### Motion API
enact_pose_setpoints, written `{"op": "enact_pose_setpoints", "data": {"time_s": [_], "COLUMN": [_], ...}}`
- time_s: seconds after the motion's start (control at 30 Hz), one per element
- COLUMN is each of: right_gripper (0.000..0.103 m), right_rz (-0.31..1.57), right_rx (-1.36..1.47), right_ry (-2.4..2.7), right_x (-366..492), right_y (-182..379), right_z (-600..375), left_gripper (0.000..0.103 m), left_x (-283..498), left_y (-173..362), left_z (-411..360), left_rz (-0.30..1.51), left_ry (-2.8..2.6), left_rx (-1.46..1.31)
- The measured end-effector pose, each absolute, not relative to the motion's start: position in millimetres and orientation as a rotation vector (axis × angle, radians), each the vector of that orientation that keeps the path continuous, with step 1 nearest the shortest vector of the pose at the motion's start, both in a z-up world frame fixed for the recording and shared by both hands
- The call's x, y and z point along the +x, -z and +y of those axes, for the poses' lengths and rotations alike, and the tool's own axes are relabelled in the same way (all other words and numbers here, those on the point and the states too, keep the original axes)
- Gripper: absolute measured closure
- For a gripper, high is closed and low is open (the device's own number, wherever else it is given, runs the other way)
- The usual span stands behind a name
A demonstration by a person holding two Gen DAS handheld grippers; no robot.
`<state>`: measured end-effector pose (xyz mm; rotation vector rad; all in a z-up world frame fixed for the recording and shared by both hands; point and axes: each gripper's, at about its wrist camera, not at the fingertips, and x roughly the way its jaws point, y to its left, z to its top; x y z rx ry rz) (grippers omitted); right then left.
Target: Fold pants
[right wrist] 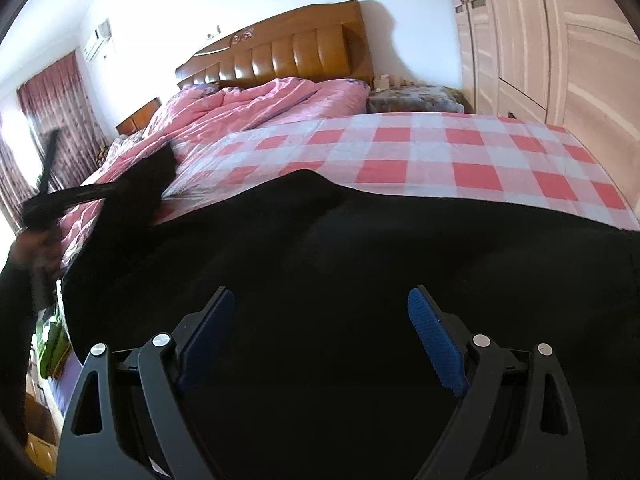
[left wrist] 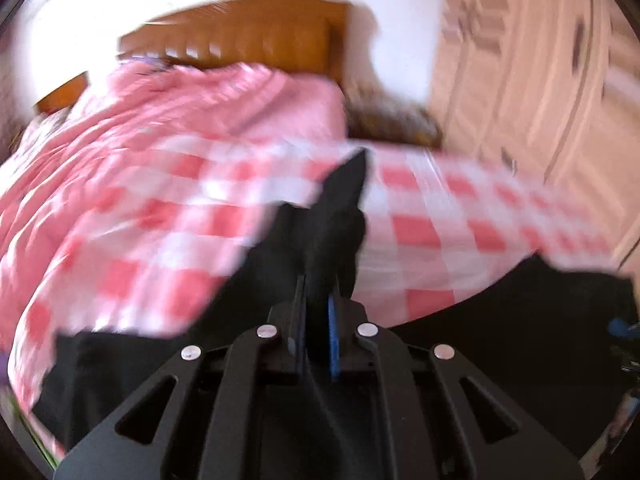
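Black pants (right wrist: 360, 260) lie spread over the near part of a bed with a red-and-white checked sheet (right wrist: 440, 148). My left gripper (left wrist: 318, 300) is shut on a fold of the pants (left wrist: 332, 220), and the black cloth sticks up out of its jaws. In the right wrist view that gripper (right wrist: 116, 190) is at the far left, held by a hand (right wrist: 28, 248), with a corner of the pants (right wrist: 148, 176) lifted off the bed. My right gripper (right wrist: 322, 300) hangs just above the middle of the pants, jaws wide open, nothing between its blue pads (right wrist: 436, 340).
A crumpled pink quilt (right wrist: 240, 108) covers the far half of the bed below a brown padded headboard (right wrist: 300, 52). A low bedside stand under flowered cloth (right wrist: 412, 98) and pale wardrobe doors (right wrist: 540, 40) are on the right. Dark red curtains (right wrist: 52, 92) hang at the left.
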<state>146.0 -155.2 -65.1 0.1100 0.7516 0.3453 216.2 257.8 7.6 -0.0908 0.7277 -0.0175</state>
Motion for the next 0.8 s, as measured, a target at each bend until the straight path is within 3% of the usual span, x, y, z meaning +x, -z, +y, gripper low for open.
{"op": "enact_pose_setpoints", "data": {"time_s": [0.1, 0.27, 0.57, 0.63, 0.7, 0.8], "right_gripper": [0.016, 0.016, 0.015, 0.015, 0.015, 0.015], "right_rz": [0.748, 0.749, 0.788, 0.796, 0.803, 0.814], "right_rx": [0.132, 0.151, 0.145, 0.15, 0.156, 0.158], "right_ry": [-0.339, -0.31, -0.246, -0.242, -0.237, -0.237], "right_x": [146, 148, 156, 158, 160, 161], "right_y": [66, 69, 80, 82, 85, 88], "right_z": [-160, -166, -171, -172, -173, -173], "left_gripper": [0.095, 0.095, 0.086, 0.075, 0.049, 0.041], "left_x": [155, 71, 38, 38, 39, 43], "left_y": [-16, 24, 113, 112, 108, 104], "left_z": [317, 401, 461, 465, 466, 469], "left_rz": [0.632, 0.591, 0.566, 0.539, 0.521, 0.516], "left_ry": [-0.044, -0.165, -0.095, -0.074, -0.068, -0.074], "left_rx": [-0.223, -0.434, -0.851, -0.894, -0.901, -0.923]}}
